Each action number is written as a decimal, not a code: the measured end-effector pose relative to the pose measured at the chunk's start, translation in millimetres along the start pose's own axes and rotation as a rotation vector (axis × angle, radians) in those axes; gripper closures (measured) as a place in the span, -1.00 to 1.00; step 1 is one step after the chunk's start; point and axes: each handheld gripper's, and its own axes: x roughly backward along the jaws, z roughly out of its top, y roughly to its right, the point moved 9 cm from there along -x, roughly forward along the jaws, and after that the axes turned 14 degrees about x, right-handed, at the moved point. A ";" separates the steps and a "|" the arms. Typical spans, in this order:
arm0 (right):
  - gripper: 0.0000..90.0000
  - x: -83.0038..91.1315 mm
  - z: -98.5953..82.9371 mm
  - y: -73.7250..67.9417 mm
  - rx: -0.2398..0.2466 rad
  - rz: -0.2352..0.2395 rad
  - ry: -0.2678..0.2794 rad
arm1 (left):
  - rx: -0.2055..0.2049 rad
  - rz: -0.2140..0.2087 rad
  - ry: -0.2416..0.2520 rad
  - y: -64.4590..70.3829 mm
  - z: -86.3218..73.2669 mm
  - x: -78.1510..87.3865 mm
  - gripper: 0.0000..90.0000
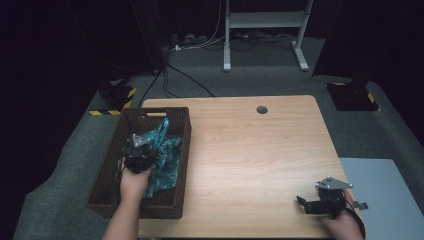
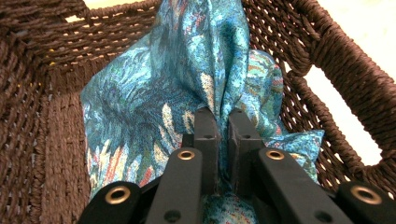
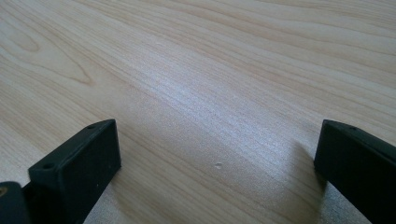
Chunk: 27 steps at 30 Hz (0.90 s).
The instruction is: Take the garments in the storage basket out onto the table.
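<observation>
A teal patterned cloth (image 1: 167, 155) lies inside the dark brown wicker basket (image 1: 111, 165) at the table's left side. My left gripper (image 1: 142, 144) hovers over the basket and is shut on a raised fold of that cloth (image 2: 205, 60), which stands up between the two black jaws of the left gripper (image 2: 223, 116). The cloth drapes down to the basket floor and against the woven wall (image 2: 42, 140). Near the front right corner of the table my right gripper (image 1: 301, 201) rests low, pointing left. In the right gripper view the right gripper (image 3: 217, 144) stands open over bare wood, nothing between the jaws.
The light wooden table (image 1: 255, 160) has a small round grommet (image 1: 262, 109) near its back edge. A grey panel (image 1: 385, 195) sits off the right side. Beyond the table stand a white desk frame (image 1: 265, 30) and floor cables (image 1: 185, 75).
</observation>
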 end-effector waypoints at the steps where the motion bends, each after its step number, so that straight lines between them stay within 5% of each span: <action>1: -0.99 0.1 -0.1 -0.1 -0.002 0.000 -0.001 | -0.001 0.000 0.010 0.2 0.9 1.2 0.87; 11: -1.00 0.0 0.0 0.0 0.000 0.000 0.000 | -0.015 0.019 0.092 2.4 9.2 11.5 0.87; 27: -0.99 0.1 0.0 -0.1 -0.003 0.002 0.000 | 0.032 -0.003 0.220 4.4 19.5 28.7 0.87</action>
